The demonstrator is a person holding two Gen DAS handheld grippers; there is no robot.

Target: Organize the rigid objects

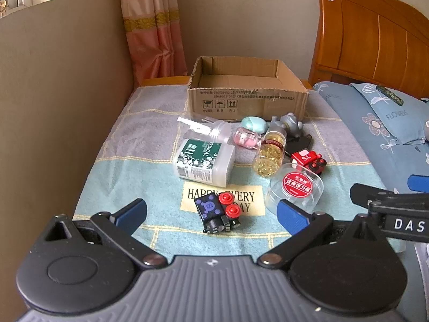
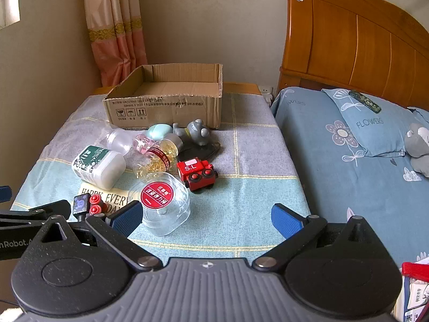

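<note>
An open cardboard box (image 1: 246, 99) (image 2: 166, 107) stands at the back of a cloth-covered table. In front of it lie a white medical bottle (image 1: 203, 161) (image 2: 99, 166), a clear empty bottle (image 1: 203, 130), a jar of yellow capsules (image 1: 269, 155) (image 2: 158, 158), a clear round tub with a red label (image 1: 296, 187) (image 2: 161, 204), a red toy train (image 1: 309, 161) (image 2: 197, 173), a black toy with red wheels (image 1: 218, 212) (image 2: 85, 205), a grey figurine (image 1: 288, 124) (image 2: 194, 131). My left gripper (image 1: 211, 217) is open just before the black toy. My right gripper (image 2: 206, 220) is open beside the tub.
A bed with blue flowered bedding (image 2: 348, 155) and a wooden headboard (image 2: 362, 43) lies to the right. A wall and a pink curtain (image 1: 152, 26) stand behind and to the left. A teal oval case (image 1: 253, 124) and a pink bottle (image 1: 246, 138) lie among the objects.
</note>
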